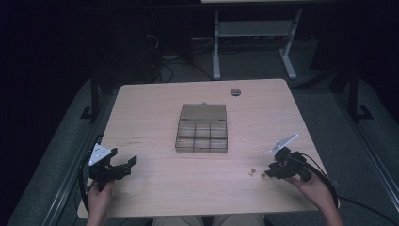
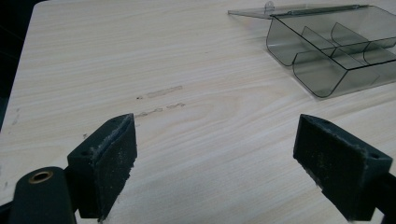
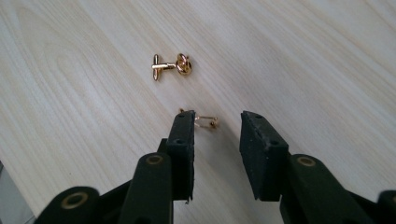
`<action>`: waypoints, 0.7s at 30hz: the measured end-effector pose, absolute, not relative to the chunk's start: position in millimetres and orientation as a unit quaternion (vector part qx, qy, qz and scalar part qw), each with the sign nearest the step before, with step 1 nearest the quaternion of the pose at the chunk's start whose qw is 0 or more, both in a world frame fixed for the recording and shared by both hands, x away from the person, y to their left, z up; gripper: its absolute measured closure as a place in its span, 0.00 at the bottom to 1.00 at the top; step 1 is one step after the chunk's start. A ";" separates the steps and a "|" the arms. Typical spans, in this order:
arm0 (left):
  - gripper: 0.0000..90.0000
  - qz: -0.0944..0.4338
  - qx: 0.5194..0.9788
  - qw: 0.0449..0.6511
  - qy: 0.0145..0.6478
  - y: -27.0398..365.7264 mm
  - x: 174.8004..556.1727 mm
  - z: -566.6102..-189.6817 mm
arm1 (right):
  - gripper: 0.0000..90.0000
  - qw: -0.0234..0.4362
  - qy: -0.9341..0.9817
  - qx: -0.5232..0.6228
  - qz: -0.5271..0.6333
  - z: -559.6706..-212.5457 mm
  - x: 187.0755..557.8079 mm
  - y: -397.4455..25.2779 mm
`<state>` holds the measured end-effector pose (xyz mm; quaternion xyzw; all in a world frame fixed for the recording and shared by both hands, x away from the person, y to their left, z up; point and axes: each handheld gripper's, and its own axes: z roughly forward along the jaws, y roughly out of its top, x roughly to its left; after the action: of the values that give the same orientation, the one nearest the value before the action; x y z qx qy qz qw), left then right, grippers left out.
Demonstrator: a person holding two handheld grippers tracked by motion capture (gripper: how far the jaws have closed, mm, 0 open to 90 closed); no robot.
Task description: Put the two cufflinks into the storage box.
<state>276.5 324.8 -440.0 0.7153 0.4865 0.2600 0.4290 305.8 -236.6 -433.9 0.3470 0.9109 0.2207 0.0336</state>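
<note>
**Jaws over two cufflinks**

Right gripper (image 3: 217,123), held low over the counter (image 1: 155,108), had its jaws apart with the near cufflink (image 3: 205,120) lying between their tips. I saw the far cufflink (image 3: 171,66) just beyond. My left gripper (image 2: 215,149) stood wide open, well apart from the open compartment box (image 1: 202,128).

Two small gold cufflinks are lying on the pale wooden tabletop, near its right front. The farther cufflink (image 3: 170,66) is resting on its side, knotted head to the right, toggle bar to the left. The nearer cufflink (image 3: 205,121) is lying just beside it, partly hidden.
</note>
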 end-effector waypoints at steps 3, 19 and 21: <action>0.15 0.259 0.717 0.428 0.485 324.3 276.7 -439.9 | 0.76 0.033 0.916 0.344 0.204 -435.3 309.4 -230.3; 0.15 0.260 0.717 0.427 0.487 324.7 276.5 -439.8 | 0.87 0.033 0.918 0.347 0.191 -437.4 312.6 -226.5; 0.15 0.260 0.715 0.428 0.487 324.3 276.6 -439.9 | 0.89 0.032 0.918 0.346 0.190 -437.6 312.4 -226.2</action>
<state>276.6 324.3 -439.9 0.7154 0.4874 0.2599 0.4279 312.4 -226.2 -437.6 0.3456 0.9184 0.1899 0.0323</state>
